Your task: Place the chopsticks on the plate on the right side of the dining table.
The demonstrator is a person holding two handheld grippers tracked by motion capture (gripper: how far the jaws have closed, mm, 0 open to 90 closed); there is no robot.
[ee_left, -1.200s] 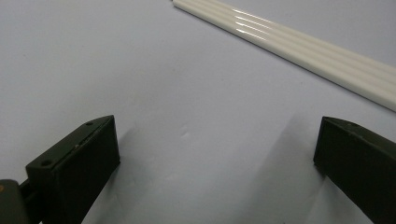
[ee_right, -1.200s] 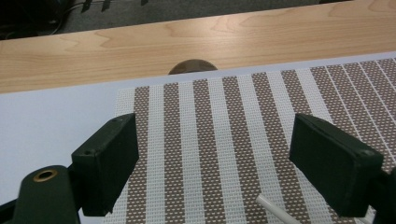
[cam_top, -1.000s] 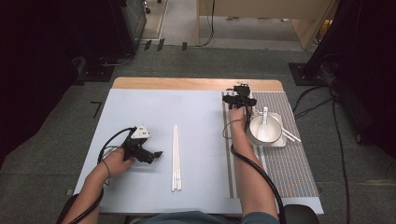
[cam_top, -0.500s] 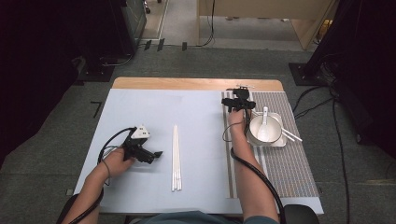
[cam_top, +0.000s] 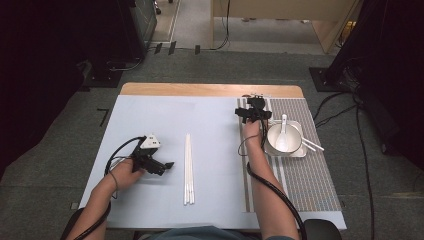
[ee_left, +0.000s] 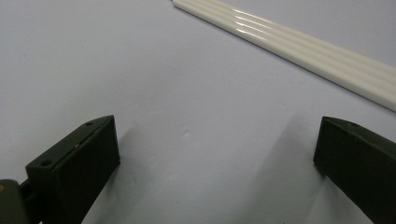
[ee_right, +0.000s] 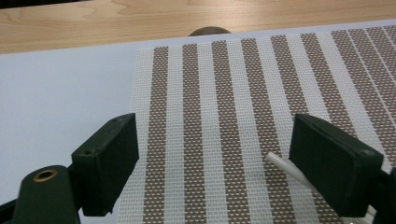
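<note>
A round metal bowl [cam_top: 284, 140] sits right of centre in the high view on a striped mat [cam_top: 305, 185], with a white spoon [cam_top: 283, 131] lying inside it. Just left of it, the right tongs [cam_top: 254, 113] stand wide apart over the mat, holding nothing. At lower left, the left tongs [cam_top: 159, 167] gape wide and empty on the blue counter [cam_top: 210, 125], near white chopsticks [cam_top: 188, 169].

chopsticks [cam_top: 188, 169]: white
placemat [cam_top: 300, 180]: brown and white stripes, dotted weave
bowl [cam_top: 283, 139]: white
table [cam_top: 210, 90]: pale wood
jaws: black
</note>
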